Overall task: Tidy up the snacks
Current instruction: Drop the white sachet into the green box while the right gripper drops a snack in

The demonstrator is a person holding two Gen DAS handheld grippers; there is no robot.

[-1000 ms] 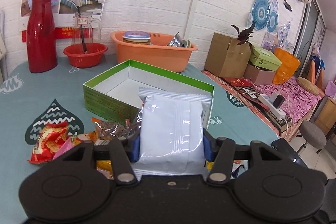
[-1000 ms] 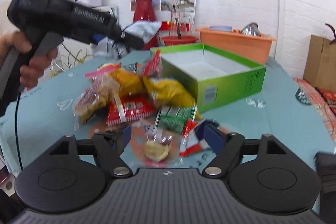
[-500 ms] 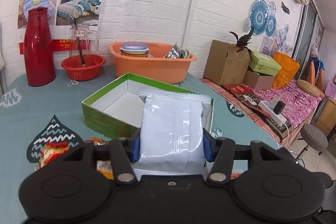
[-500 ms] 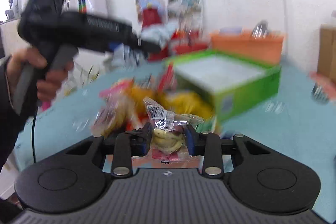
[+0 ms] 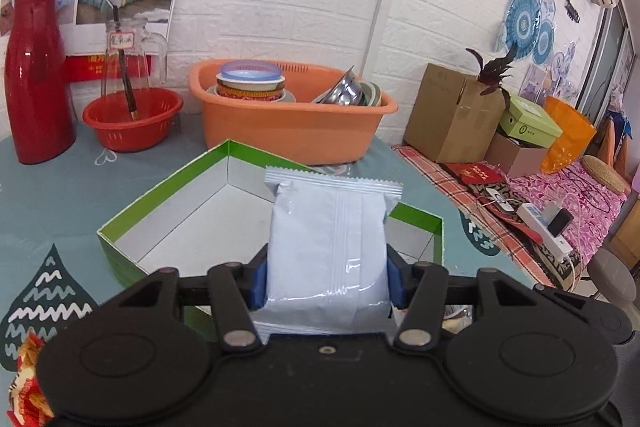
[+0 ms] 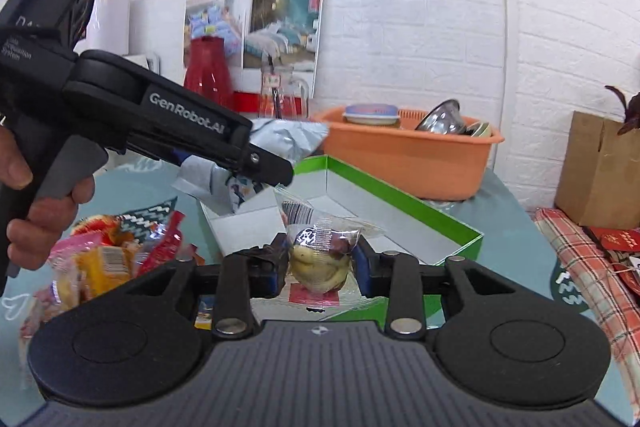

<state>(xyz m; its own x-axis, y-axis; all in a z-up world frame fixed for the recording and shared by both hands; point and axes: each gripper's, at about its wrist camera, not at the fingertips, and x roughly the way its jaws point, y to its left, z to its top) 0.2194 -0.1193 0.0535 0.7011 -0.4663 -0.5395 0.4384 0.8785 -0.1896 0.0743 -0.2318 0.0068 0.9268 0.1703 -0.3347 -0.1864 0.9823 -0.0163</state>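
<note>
The pale blue-white foil snack packet [image 5: 326, 247], glossy, pillow-shaped, with a crimped top seam and a ribbed back seal, stands upright between the blue pads of the left gripper [image 5: 326, 285], which clamps it by its sides. It is held above the near corner of the open green cardboard box [image 5: 120, 225], whose inside is plain white. The right gripper [image 6: 320, 269] is closed on a small clear plastic-wrapped yellowish pastry [image 6: 318, 261]; the wrapper is crinkled, with a barcode panel sticking up and a red label at the bottom. This snack is also held over the near edge of the box.

From the right wrist view, a hand [image 6: 36, 211] grips the trigger handle of the left tool. Below it, on the teal tablecloth [image 6: 512, 211] printed with dark drop shapes, lies a heap of loose snacks [image 6: 108, 259] in red, yellow and pink shiny wrappers, just beside the box's left side.

Behind the box sits an orange plastic tub [image 5: 292, 125] holding stacked bowls and a steel dish, with a red perforated plastic bowl [image 5: 132, 117], a clear glass pitcher [image 5: 124, 61] and a tall glossy red thermos [image 5: 36, 75] to its left. A brown cardboard carton [image 5: 452, 115] rests off to the right against the white brick wall.
</note>
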